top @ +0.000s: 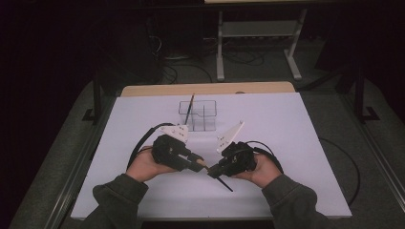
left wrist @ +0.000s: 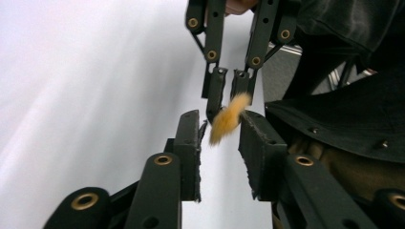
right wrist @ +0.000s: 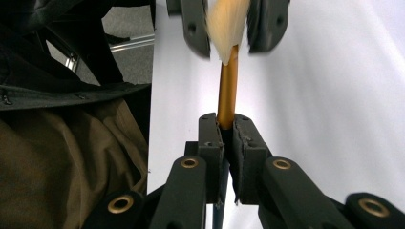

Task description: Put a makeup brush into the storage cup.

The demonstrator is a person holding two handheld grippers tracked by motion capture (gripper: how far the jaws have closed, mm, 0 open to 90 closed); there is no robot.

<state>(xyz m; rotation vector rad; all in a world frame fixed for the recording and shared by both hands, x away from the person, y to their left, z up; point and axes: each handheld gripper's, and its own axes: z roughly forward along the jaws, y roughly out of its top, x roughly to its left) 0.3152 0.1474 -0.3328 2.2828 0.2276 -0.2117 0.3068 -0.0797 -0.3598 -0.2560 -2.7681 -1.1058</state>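
A paintbrush (top: 226, 184) with a gold ferrule (right wrist: 228, 86) and pale orange bristles (left wrist: 226, 119) is held level above the white table (top: 286, 143). My right gripper (right wrist: 227, 121) is shut on the ferrule, and the dark handle pokes out behind it towards the table's front. My left gripper (left wrist: 219, 121) faces it tip to tip. Its jaws stand apart on either side of the bristle tuft, and the pads do not press on it. In the high view the left gripper (top: 199, 163) and the right gripper (top: 212, 171) meet at the front middle of the table.
A clear divided organiser box (top: 204, 114) stands at the back middle of the table, with another brush (top: 189, 108) leaning upright in it. The person's dark-sleeved forearms (top: 119, 195) come in from the bottom. Cables (top: 143, 138) loop beside both hands.
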